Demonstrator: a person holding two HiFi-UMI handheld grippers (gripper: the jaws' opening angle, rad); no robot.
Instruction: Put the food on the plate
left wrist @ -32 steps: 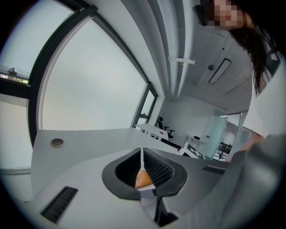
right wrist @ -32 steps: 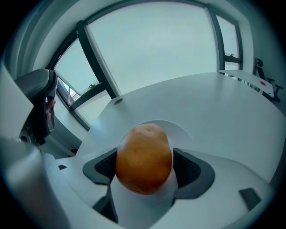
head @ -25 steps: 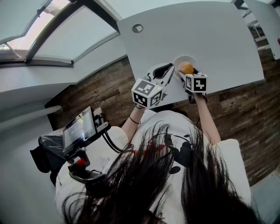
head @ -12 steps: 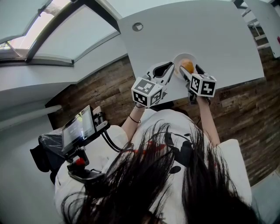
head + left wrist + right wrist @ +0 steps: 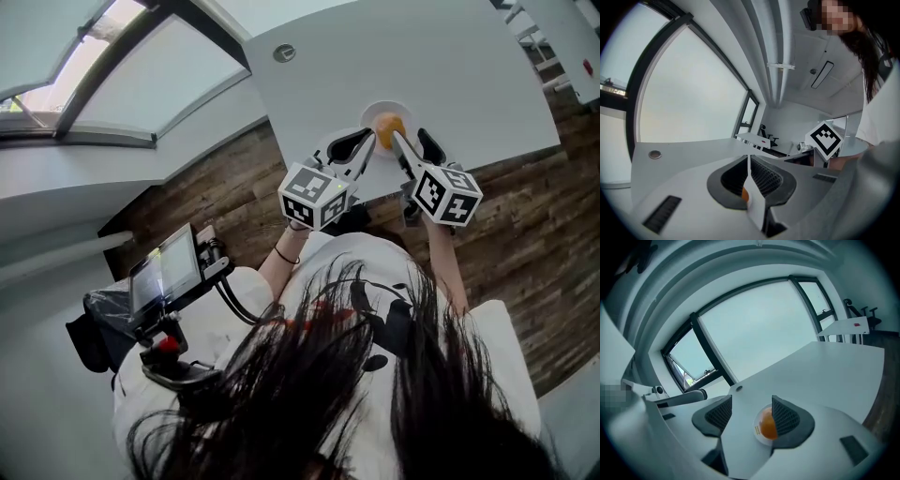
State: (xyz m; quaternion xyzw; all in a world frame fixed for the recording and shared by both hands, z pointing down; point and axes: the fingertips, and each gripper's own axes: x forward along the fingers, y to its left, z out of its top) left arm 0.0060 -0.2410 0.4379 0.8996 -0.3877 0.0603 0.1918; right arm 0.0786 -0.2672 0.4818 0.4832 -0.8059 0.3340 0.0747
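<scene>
An orange round piece of food (image 5: 386,127) lies on a small white plate (image 5: 384,106) near the front edge of the white table (image 5: 450,66). My right gripper (image 5: 411,141) hangs just short of the plate, on the person's side. Its jaws are apart and closing, with nothing between them. In the right gripper view the food (image 5: 766,425) on the plate (image 5: 756,430) shows beyond the right gripper (image 5: 751,401), half hidden by the right-hand pad. My left gripper (image 5: 364,142) sits to the left of the plate with its pads together; the left gripper (image 5: 748,161) holds nothing I can see.
A round grommet hole (image 5: 283,53) sits at the table's far left. A screen on a mount (image 5: 164,272) stands at the person's left over the wooden floor (image 5: 525,234). Another white table (image 5: 843,326) with a chair stands further back.
My right gripper has drawn back from the food toward the table's front edge, and its jaws have narrowed. The food stays on the plate. The left gripper has barely moved.
</scene>
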